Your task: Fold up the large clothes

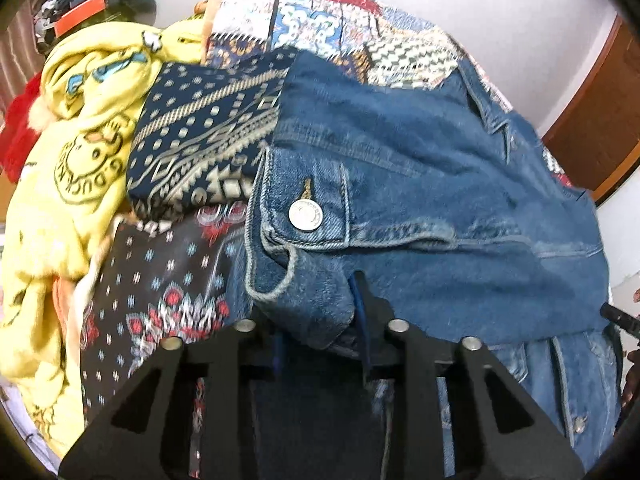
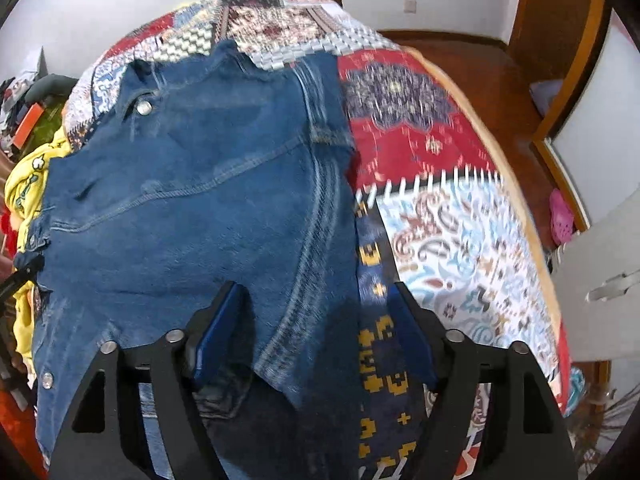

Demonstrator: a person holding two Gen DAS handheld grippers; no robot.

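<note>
Our left gripper (image 1: 320, 316) clamped the denim jacket (image 1: 420, 208) cuff; our right gripper (image 2: 316, 320) stood apart over its hem on the bed (image 2: 460, 232).

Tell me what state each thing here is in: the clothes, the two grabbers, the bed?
Denim jacket: partly folded, lying on the bedspread.
Yellow sweatshirt: crumpled, unfolded.
Navy patterned garment: folded, beside the jacket.
Left gripper: closed on a denim fold.
Right gripper: open over the jacket's edge.
Bedspread: spread flat.
</note>
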